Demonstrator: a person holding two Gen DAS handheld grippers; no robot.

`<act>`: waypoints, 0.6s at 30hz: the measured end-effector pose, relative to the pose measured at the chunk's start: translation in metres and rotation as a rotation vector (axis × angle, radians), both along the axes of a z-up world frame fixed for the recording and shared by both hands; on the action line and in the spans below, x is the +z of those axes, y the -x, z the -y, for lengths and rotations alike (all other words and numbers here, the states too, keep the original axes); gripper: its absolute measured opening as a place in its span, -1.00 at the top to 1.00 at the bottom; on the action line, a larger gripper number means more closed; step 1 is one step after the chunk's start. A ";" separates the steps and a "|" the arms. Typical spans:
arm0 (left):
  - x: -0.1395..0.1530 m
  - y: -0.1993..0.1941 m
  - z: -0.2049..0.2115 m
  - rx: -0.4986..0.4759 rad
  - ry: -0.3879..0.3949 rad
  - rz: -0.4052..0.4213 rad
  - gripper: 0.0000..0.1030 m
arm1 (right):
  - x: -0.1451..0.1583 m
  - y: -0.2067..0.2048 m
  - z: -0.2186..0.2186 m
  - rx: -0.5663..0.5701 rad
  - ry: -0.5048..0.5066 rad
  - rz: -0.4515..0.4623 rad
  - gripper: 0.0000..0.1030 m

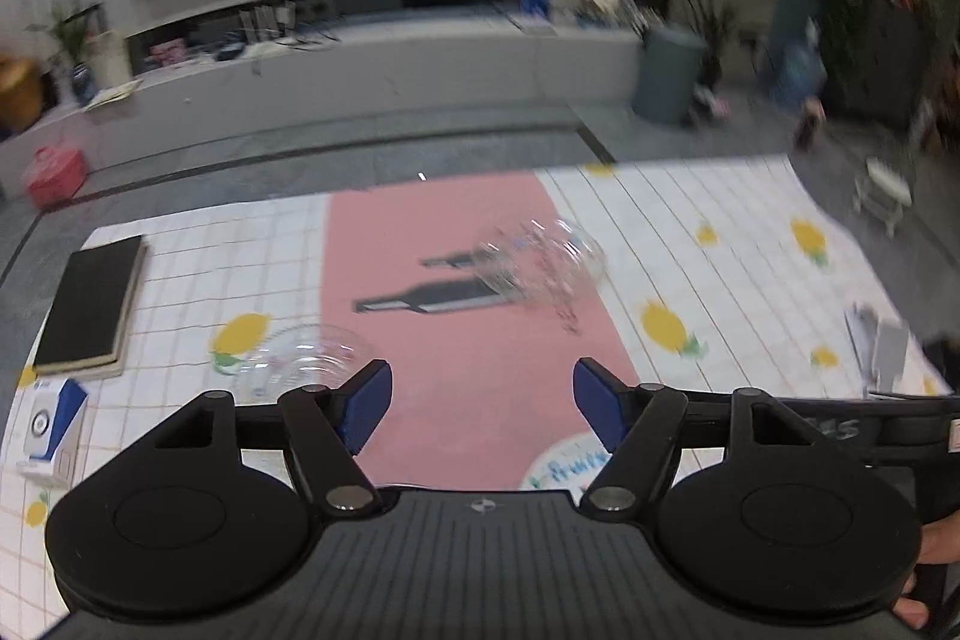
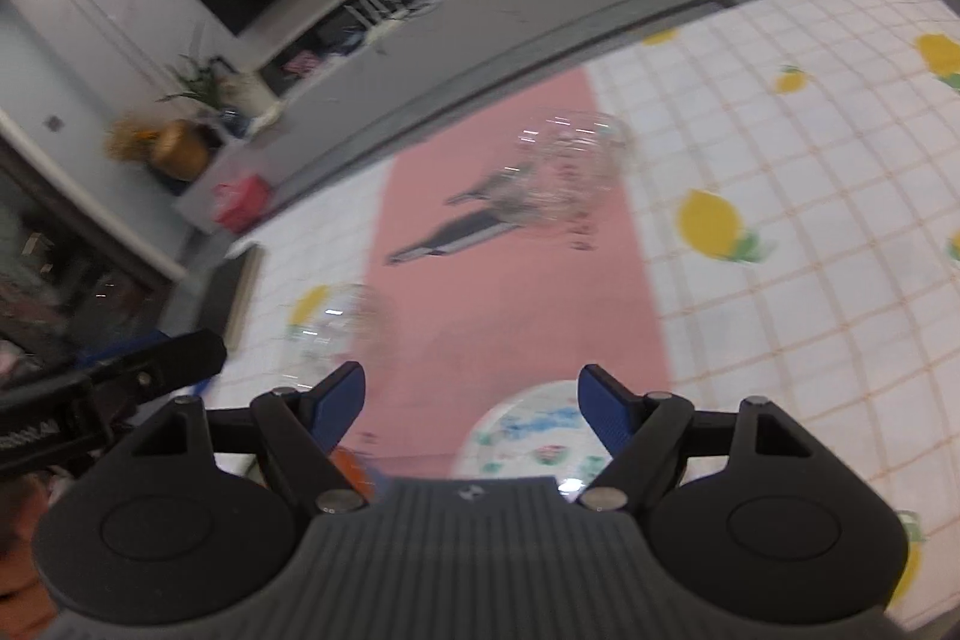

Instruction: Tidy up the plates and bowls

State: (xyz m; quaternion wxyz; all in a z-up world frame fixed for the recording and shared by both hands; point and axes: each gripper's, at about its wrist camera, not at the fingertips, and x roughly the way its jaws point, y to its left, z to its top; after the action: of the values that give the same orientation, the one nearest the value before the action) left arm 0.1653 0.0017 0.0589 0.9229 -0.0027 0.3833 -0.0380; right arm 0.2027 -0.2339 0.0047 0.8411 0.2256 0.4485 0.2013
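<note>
A clear glass bowl stands on the pink strip of the tablecloth, far from both grippers; it also shows in the right wrist view. A second clear glass bowl sits near a lemon print, just beyond my left gripper's left finger, and also shows in the right wrist view. A white patterned plate lies under my right gripper; its edge shows in the left wrist view. My left gripper is open and empty. My right gripper is open and empty above the plate.
A dark notebook and a small blue-white box lie at the table's left. The left gripper's body shows at the left of the right wrist view. An orange object lies near the front edge. Table edges drop to floor.
</note>
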 end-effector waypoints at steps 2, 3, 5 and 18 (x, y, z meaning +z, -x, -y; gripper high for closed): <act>0.002 0.003 -0.031 0.064 0.038 0.037 -0.61 | 0.006 -0.004 -0.011 0.017 -0.026 0.002 -0.50; 0.000 0.003 -0.048 0.104 0.064 0.045 -0.62 | 0.008 -0.008 -0.017 0.035 -0.035 0.008 -0.50; -0.007 0.000 -0.084 0.193 0.113 0.041 -0.61 | 0.009 -0.019 -0.033 0.083 -0.045 0.011 -0.50; -0.118 -0.044 -0.199 0.313 0.419 -0.077 -0.45 | -0.072 -0.128 -0.137 0.286 -0.110 -0.129 -0.42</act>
State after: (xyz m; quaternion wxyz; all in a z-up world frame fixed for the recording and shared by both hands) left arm 0.2096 0.2009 -0.0590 0.8816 -0.2542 0.3969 0.0269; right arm 0.3310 -0.0974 -0.0674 0.7597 0.2177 0.5175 0.3281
